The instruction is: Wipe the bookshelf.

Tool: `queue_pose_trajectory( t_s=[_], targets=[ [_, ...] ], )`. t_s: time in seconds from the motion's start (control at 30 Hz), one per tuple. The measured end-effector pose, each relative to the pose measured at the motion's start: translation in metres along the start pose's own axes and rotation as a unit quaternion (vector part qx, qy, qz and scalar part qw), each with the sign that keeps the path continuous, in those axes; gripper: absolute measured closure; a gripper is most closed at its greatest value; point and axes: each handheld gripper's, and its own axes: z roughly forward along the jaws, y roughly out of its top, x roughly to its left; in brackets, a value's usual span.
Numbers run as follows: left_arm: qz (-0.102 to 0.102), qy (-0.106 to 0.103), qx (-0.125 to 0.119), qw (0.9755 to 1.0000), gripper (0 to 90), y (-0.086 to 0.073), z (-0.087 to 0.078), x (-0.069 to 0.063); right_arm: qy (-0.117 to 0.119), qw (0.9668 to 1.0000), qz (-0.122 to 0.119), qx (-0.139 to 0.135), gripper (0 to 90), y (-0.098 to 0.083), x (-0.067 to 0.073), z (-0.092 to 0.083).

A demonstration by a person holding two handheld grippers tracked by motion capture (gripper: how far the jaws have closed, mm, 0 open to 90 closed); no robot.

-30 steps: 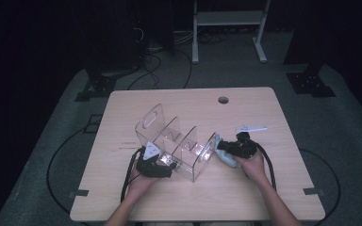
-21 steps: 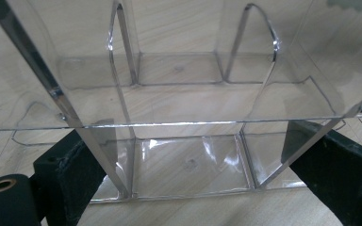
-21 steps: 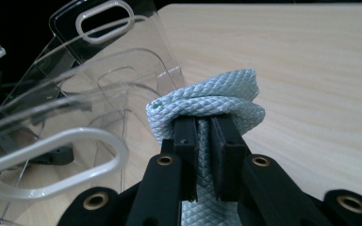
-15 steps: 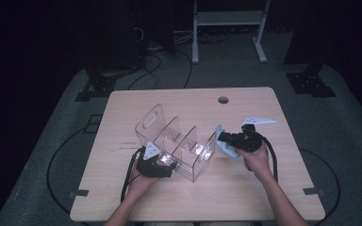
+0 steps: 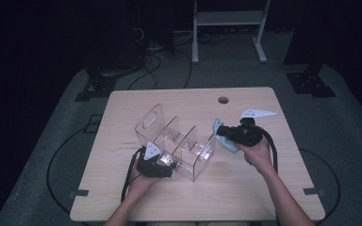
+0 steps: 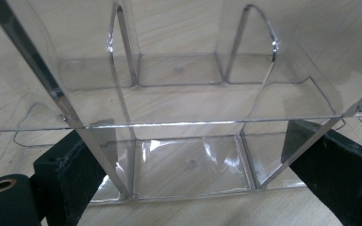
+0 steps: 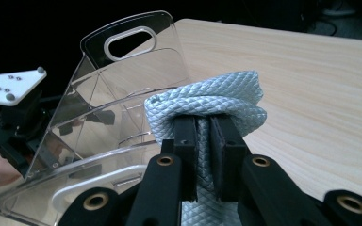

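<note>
My right hand-held gripper [image 7: 202, 141] is clamped tight on a folded pale blue quilted cloth [image 7: 207, 101], held above the table just beside the right end of the clear acrylic organiser with dividers and a handle cut-out [image 5: 176, 141], so I judge the wipe goes best if I keep the fold pinched firmly and press its bulging edge flat along one panel at a time. My left hand-held gripper [image 5: 156, 165] braces the organiser's near wall between its jaws, which look closed on it, and should not slacken. Around it, the light wooden table [image 5: 245, 188] lies bare; the thin upright dividers [image 6: 122, 94] could snag the cloth.
</note>
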Motion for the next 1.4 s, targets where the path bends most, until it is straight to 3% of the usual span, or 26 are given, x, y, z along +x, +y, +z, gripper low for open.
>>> queue_pose_trajectory(
  t_s=[0.07,0.1,0.13,0.23,0.3,0.4,0.47,0.6,0.63,0.67,0.73,0.83,0.9,1.0,1.03,1.2,1.23,1.33,1.4],
  targets=[
    [0.0,-0.001,0.001,1.0,6.9,0.0,0.0,0.0,0.003,1.0,0.0,0.001,81.9,0.001,0.003,-0.001],
    [-0.001,-0.001,0.001,1.0,6.9,0.0,0.0,0.0,0.015,0.9999,-0.001,0.002,81.9,0.001,0.007,-0.002],
    [-0.001,-0.001,0.001,1.0,6.9,0.0,0.0,0.0,0.026,0.9996,-0.009,0.003,81.9,0.001,0.011,-0.002],
    [-0.002,-0.002,0.001,1.0,6.9,0.0,0.0,0.0,0.023,0.999,-0.037,0.012,81.9,0.005,0.022,-0.004],
    [0.0,-0.001,-0.001,1.0,6.9,0.0,0.0,0.0,0.017,0.9994,-0.028,0.008,81.9,0.009,0.016,-0.004],
    [0.001,0.0,-0.002,1.0,6.9,0.0,0.0,0.0,0.012,0.9999,0.006,0.007,81.9,0.012,0.0,-0.001],
    [0.0,0.0,-0.002,1.0,6.9,0.0,0.0,0.0,0.016,0.9998,0.014,0.005,81.9,0.011,-0.002,0.001],
    [-0.002,-0.001,0.0,1.0,6.9,0.0,0.0,0.0,0.048,0.9988,-0.009,0.005,82.0,0.008,0.02,0.0],
    [0.002,0.0,0.001,1.0,6.9,0.0,0.0,0.0,0.057,0.9981,-0.02,0.008,82.0,0.008,0.027,0.001],
    [0.002,-0.001,0.002,1.0,6.9,0.0,0.0,0.0,0.05,0.9977,-0.043,0.015,82.0,0.008,0.037,0.003],
    [-0.002,-0.002,0.001,1.0,6.9,0.0,0.0,0.0,0.042,0.9977,-0.051,0.018,82.0,0.01,0.04,0.003],
    [-0.001,-0.001,0.001,1.0,6.9,0.0,0.0,0.0,0.037,0.9986,-0.034,0.017,82.0,0.009,0.037,0.003],
    [-0.001,-0.001,0.002,1.0,6.9,0.0,0.0,0.0,0.049,0.998,-0.037,0.017,82.0,0.006,0.045,0.003],
    [-0.001,-0.002,0.002,1.0,6.9,0.0,0.0,0.0,0.078,0.9942,-0.07,0.025,81.9,0.0,0.065,0.004],
    [-0.001,-0.001,0.001,1.0,6.9,0.0,0.0,0.0,0.074,0.9935,-0.083,0.025,81.9,0.0,0.069,0.005],
    [0.0,0.002,0.001,1.0,7.0,0.0,0.0,-0.001,0.054,0.9965,-0.059,0.022,82.0,0.003,0.058,0.004],
    [0.0,0.002,0.0,1.0,6.9,0.0,0.0,0.0,0.052,0.9964,-0.064,0.021,82.0,0.001,0.062,0.003],
    [-0.001,0.0,0.0,1.0,7.0,0.0,0.001,0.0,0.076,0.993,-0.086,0.026,81.9,-0.005,0.079,0.004],
    [0.001,0.002,-0.002,1.0,7.0,0.0,0.001,-0.001,0.07,0.9917,-0.106,0.023,81.9,-0.007,0.084,0.004]
  ],
)
